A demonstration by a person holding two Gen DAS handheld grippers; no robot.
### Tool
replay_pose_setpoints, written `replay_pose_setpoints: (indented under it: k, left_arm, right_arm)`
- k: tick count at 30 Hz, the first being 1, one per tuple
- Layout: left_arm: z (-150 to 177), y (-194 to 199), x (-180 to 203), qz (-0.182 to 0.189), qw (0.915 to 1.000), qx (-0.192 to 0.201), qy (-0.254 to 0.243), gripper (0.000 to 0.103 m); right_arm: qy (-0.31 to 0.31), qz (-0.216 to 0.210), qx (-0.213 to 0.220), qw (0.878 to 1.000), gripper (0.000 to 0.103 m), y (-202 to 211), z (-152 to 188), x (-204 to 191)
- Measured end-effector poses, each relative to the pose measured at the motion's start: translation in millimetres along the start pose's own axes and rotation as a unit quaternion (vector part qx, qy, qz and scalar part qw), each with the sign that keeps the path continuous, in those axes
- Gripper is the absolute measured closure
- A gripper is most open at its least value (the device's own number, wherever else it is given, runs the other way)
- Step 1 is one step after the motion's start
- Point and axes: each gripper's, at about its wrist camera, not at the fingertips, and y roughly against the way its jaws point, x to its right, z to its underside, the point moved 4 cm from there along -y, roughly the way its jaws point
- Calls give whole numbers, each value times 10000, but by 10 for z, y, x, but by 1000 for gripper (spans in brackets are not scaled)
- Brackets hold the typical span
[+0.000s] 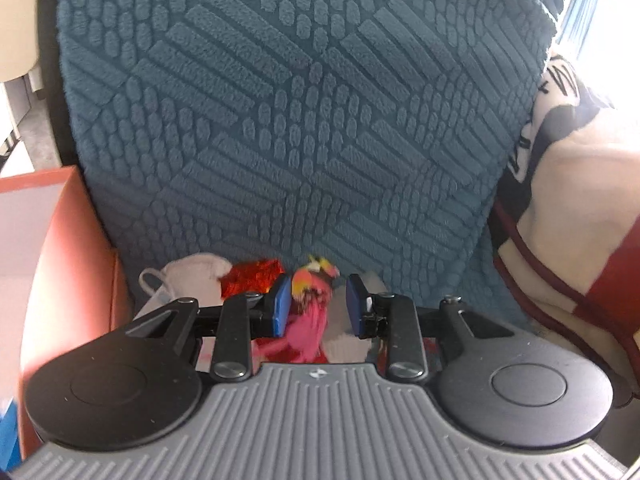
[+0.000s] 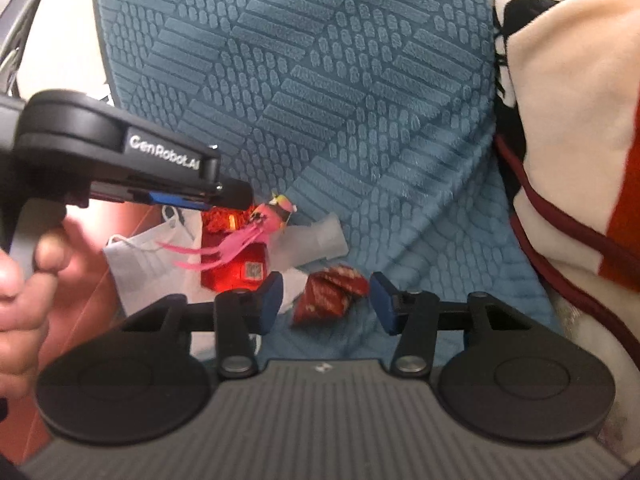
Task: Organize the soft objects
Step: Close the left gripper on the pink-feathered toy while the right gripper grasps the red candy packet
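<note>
My left gripper (image 1: 319, 304) is shut on a pink feathery toy (image 1: 308, 320) with a yellow and orange head. In the right wrist view the toy (image 2: 272, 214) hangs from the left gripper (image 2: 240, 194), pink strands trailing down. My right gripper (image 2: 328, 302) stands open low over the seat. A small red patterned pouch (image 2: 330, 290) lies between its blue pads (image 2: 273, 298), with a narrow gap on each side. Both grippers face a large teal textured cushion (image 1: 304, 112) that leans upright behind the items.
A white face mask (image 2: 146, 256), a shiny red packet (image 2: 236, 268) and a clear plastic piece (image 2: 316, 240) lie at the cushion's foot. A cream, red and black blanket (image 2: 568, 152) crowds the right side. An orange armrest (image 1: 68, 264) borders the left. A hand (image 2: 24, 280) holds the left gripper's handle.
</note>
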Motion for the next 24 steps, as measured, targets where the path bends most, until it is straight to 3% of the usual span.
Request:
replay_pose_setpoints:
  k: [9, 18, 24]
  left_arm:
    - [-29, -399, -69, -59, 9994, -314, -99, 69]
    - [27, -568, -78, 129, 9989, -456, -5, 69]
    - [69, -594, -34, 23, 9986, -492, -166, 71]
  right_arm:
    - [-29, 42, -274, 9996, 51, -256, -11, 27]
    - [-172, 166, -517, 9984, 51, -364, 53, 67]
    - [-134, 141, -514, 9985, 52, -345, 62, 66]
